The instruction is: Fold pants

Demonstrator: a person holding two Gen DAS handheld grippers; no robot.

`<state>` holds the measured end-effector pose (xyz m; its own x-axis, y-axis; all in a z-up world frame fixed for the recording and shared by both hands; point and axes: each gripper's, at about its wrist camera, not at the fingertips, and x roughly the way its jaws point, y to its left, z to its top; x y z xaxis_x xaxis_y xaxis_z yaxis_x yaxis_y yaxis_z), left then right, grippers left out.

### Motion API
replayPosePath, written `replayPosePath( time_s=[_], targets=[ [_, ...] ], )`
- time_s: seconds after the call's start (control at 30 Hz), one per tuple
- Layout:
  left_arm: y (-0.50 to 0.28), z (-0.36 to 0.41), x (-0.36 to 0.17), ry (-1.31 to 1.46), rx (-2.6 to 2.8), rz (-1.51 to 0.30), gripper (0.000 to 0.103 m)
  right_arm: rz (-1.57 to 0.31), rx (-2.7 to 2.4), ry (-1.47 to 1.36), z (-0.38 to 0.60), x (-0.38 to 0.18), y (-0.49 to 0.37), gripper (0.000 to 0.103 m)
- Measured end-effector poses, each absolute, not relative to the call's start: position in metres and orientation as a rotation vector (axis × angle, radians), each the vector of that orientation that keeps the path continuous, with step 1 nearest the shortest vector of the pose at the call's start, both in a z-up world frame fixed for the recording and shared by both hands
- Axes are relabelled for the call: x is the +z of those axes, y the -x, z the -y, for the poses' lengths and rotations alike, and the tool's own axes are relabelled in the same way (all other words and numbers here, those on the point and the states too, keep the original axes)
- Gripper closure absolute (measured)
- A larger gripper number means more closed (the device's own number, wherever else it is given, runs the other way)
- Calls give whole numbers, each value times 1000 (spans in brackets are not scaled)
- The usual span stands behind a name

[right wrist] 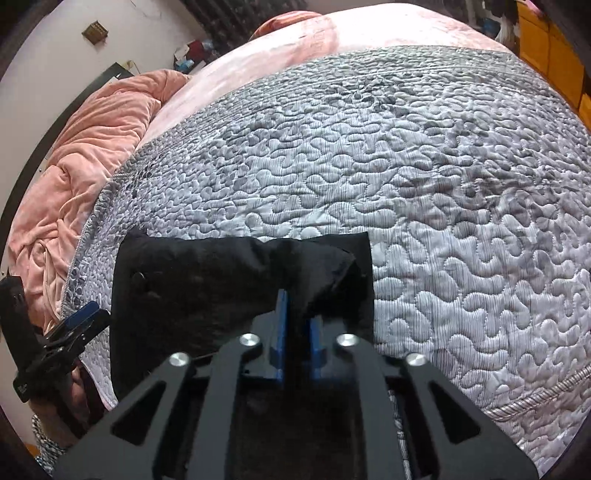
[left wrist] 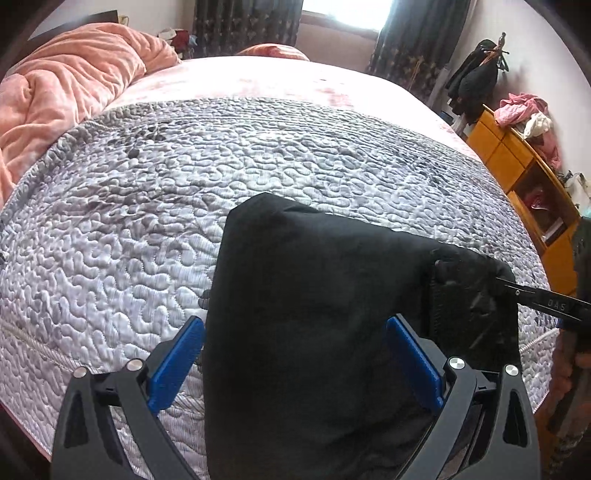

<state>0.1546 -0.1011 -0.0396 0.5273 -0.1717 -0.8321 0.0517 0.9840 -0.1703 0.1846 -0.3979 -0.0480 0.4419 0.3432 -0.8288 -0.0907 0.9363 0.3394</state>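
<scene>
Black pants (left wrist: 314, 295) lie bunched at the near edge of the bed, on the grey quilted cover (left wrist: 221, 166). My left gripper (left wrist: 295, 336) is open, its blue fingers (left wrist: 177, 365) spread either side of the fabric, which fills the gap. My right gripper (right wrist: 297, 302) is shut on a fold of the pants (right wrist: 207, 280) near their right end, with cloth pinched between the blue pads. The right gripper's tip shows at the right edge of the left wrist view (left wrist: 546, 302); the left gripper shows at the left of the right wrist view (right wrist: 79, 321).
A pink blanket (left wrist: 66, 96) is heaped at the bed's left side. A pink sheet (left wrist: 277, 77) covers the far end. An orange cabinet (left wrist: 524, 173) with clothes on top stands to the right. Curtains and a window (left wrist: 343, 14) are at the back.
</scene>
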Motion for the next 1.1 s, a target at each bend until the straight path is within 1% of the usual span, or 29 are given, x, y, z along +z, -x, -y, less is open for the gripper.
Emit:
replayPosePath(
  time_s=[0.07,0.13,0.17,0.2,0.23,0.4,0.43,0.53,0.57,0.6,0.73,0.8,0.97,1.1],
  targets=[
    [-153,102,-37,129,-144,-1005,4,-1056,278,-275,402,-41,-176,64],
    [-148,104,-33,126,-153,-997,4,-1036,274,-260,405,-34,-163,57],
    [-145,104,-30,123,-159,-988,4,-1038,269,-244,405,-33,-154,49],
    [-141,104,-28,121,-163,-979,4,-1042,267,-232,406,-33,-144,44],
    [-138,105,-25,119,-166,-973,4,-1045,268,-225,405,-34,-137,41],
    [-127,106,-23,109,-178,-967,4,-1105,292,-246,402,-54,-97,41],
    [-125,106,-22,109,-176,-966,4,-1109,287,-243,401,-58,-91,38],
    [-117,104,-21,121,-174,-959,4,-1144,310,-260,394,-72,-81,38],
    [-114,103,-20,125,-175,-957,4,-1149,314,-267,391,-76,-79,48],
    [-112,103,-19,128,-176,-954,4,-1152,322,-274,390,-78,-79,54],
    [-103,103,-11,121,-186,-935,4,-1147,317,-325,392,-81,-80,68],
    [-101,103,-8,119,-184,-925,4,-1137,328,-362,396,-78,-79,70],
    [-99,103,0,128,-195,-909,4,-1102,325,-322,399,-63,-74,71],
    [-98,103,3,124,-195,-896,4,-1129,292,-314,403,-78,-78,71]
  ],
)
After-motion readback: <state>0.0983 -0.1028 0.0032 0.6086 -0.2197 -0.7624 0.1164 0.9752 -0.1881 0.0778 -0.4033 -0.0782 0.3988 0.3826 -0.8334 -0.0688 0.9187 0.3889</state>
